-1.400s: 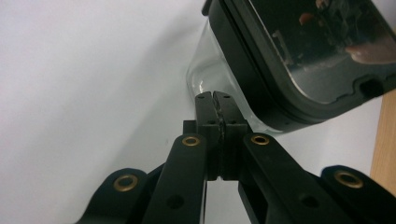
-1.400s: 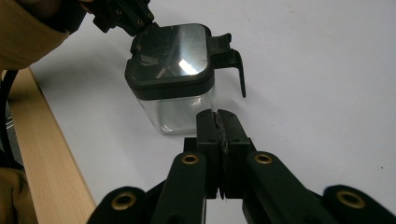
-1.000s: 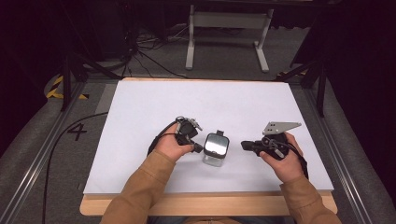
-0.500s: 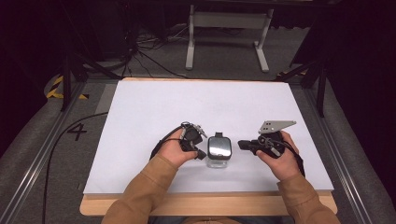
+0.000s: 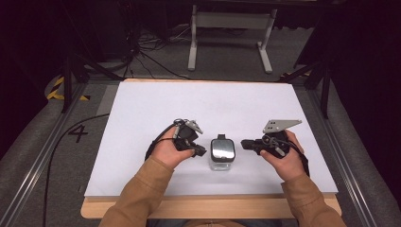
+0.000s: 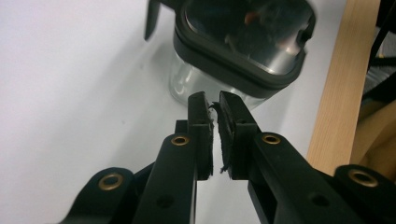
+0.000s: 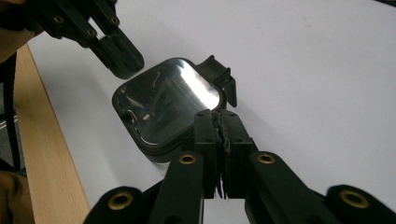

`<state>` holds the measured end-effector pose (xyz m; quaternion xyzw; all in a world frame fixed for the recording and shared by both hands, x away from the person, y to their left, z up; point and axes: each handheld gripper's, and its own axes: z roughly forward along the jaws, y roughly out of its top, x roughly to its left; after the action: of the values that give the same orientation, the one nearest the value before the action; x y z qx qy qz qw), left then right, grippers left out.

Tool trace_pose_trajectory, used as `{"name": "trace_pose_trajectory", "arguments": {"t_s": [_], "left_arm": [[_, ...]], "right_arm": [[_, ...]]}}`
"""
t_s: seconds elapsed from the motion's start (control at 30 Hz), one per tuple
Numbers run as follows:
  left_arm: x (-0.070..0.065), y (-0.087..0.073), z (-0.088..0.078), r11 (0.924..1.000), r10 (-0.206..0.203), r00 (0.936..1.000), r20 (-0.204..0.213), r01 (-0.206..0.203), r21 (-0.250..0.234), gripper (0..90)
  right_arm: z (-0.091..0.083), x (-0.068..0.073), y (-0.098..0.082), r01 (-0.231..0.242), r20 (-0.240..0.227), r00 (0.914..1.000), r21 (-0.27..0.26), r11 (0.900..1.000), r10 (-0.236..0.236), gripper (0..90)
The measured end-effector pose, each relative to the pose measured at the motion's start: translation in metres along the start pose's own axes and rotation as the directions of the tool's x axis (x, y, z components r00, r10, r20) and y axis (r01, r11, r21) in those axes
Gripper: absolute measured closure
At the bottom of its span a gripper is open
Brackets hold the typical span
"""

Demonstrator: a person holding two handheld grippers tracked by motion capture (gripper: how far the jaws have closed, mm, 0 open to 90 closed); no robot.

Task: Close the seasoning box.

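Observation:
A small clear jar point(image 5: 222, 153) with a black-rimmed square lid and a latch tab stands near the table's front middle. My left gripper point(image 5: 202, 151) lies just left of it, jaws shut with nothing held, tips close to the jar's side. In the left gripper view the jaws point(image 6: 213, 100) point at the glass body under the lid point(image 6: 243, 42). My right gripper point(image 5: 246, 144) sits just right of the jar, also shut and holding nothing. The right gripper view has its tips point(image 7: 219, 115) at the lid's edge point(image 7: 163, 107), with the left gripper point(image 7: 119, 58) across from it.
The white table top point(image 5: 208, 109) stretches wide behind the jar. Its wooden front edge point(image 5: 213, 208) runs close under the person's forearms. A metal stand point(image 5: 231, 28) and cables lie on the floor beyond the table.
Both grippers have closed in on the jar: the left one slid right, the right one slid left. The jar has stayed in place.

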<state>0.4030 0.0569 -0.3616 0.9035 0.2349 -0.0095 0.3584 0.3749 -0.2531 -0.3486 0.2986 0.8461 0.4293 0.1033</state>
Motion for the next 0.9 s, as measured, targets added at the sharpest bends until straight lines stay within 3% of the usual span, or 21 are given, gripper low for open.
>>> {"name": "trace_pose_trajectory", "arguments": {"t_s": [0.07,0.2,0.43,0.57,0.6,0.63,0.77,0.8,0.83,0.9], "left_arm": [[-0.002,-0.003,-0.013,0.9989,-0.006,0.9998,-0.020,0.005,-0.047,80.8],[-0.006,-0.010,-0.033,0.9952,-0.028,0.9989,-0.036,0.025,-0.094,80.6],[-0.005,-0.026,-0.060,0.9869,-0.083,0.9927,-0.088,0.069,-0.145,78.6],[0.002,-0.038,-0.074,0.9838,-0.117,0.9844,-0.131,0.097,-0.151,77.0],[0.003,-0.040,-0.075,0.9793,-0.137,0.9807,-0.140,0.112,-0.169,76.6],[0.005,-0.042,-0.078,0.9799,-0.140,0.9781,-0.154,0.114,-0.163,76.0],[0.017,-0.051,-0.085,0.9706,-0.193,0.9612,-0.198,0.157,-0.182,74.4],[0.017,-0.051,-0.085,0.9706,-0.193,0.9612,-0.198,0.157,-0.182,74.2],[0.022,-0.055,-0.086,0.9668,-0.216,0.9517,-0.218,0.177,-0.184,74.0],[0.028,-0.058,-0.087,0.9648,-0.227,0.9449,-0.236,0.185,-0.187,72.7]], "right_arm": [[-0.006,-0.002,0.004,-0.004,0.004,1.0000,-0.010,1.000,0.004,85.2],[-0.016,-0.007,0.012,-0.012,0.012,0.9999,-0.027,1.000,0.012,81.4],[-0.024,-0.017,0.020,-0.033,0.013,0.9993,-0.043,0.999,0.034,76.4],[-0.030,-0.029,0.022,-0.060,0.029,0.9977,-0.056,0.997,0.062,74.3],[-0.031,-0.032,0.021,-0.062,0.039,0.9971,-0.055,0.997,0.064,73.7],[-0.032,-0.034,0.021,-0.068,0.049,0.9963,-0.056,0.996,0.071,72.7],[-0.034,-0.047,0.015,-0.091,0.095,0.9909,-0.051,0.995,0.095,69.5],[-0.035,-0.050,0.013,-0.096,0.107,0.9891,-0.051,0.994,0.101,67.4],[-0.035,-0.055,0.010,-0.095,0.127,0.9868,-0.050,0.994,0.101,66.0],[-0.035,-0.061,0.006,-0.121,0.145,0.9814,-0.047,0.992,0.126,63.7]]}}
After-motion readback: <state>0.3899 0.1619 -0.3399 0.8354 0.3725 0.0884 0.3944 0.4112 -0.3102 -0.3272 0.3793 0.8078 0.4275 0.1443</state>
